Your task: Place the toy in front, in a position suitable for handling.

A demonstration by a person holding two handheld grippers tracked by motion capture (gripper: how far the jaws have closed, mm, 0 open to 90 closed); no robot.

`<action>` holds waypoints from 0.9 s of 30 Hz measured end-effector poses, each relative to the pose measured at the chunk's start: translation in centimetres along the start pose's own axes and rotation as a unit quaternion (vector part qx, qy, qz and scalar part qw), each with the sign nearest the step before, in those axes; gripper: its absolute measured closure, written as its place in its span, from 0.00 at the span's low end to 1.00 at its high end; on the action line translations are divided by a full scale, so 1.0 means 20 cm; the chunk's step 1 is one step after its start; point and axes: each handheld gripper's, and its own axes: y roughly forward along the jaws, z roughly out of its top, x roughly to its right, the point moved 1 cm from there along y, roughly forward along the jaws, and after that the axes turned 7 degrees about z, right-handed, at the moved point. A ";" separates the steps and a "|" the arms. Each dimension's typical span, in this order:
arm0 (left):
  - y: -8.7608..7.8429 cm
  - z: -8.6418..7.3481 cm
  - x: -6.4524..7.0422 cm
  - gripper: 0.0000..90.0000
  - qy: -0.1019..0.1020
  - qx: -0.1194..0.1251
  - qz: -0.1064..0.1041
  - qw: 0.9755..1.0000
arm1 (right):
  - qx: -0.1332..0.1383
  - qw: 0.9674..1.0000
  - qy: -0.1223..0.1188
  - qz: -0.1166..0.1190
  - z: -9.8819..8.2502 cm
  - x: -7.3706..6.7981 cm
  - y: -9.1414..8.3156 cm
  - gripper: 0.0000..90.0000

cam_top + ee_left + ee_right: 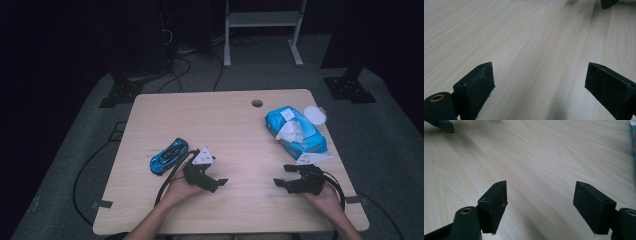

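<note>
My left gripper [216,184] rests low over the front of the wooden table [235,125], held by a hand, jaws apart and pointing right. In its own view the left gripper [540,83] is open over bare wood. My right gripper [284,175] faces it from the right, also open; between the jaws of the right gripper [540,203] lies only the tabletop. A blue toy car [169,156] sits just left of the left gripper. A blue wet-wipes pack [296,131], lid flipped open and a wipe sticking out, lies behind the right gripper.
A round cable hole [257,103] is near the table's far edge. Black cables trail off the front corners. Each gripper view catches a jaw tip of the other gripper [607,3] [445,125]. A white shelf frame [262,30] stands on the floor behind.
</note>
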 end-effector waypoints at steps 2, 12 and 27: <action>-0.01 0.01 -0.02 0.09 0.002 0.001 0.006 1.000 | -0.001 1.000 0.003 0.001 0.00 0.01 0.00 0.29; -0.10 0.01 -0.14 0.09 -0.004 0.008 0.041 0.999 | 0.001 1.000 0.000 0.001 0.00 0.00 0.01 0.29; -0.29 -0.07 -0.41 0.09 -0.050 0.021 0.118 0.992 | 0.000 1.000 -0.004 0.000 0.01 -0.01 0.00 0.29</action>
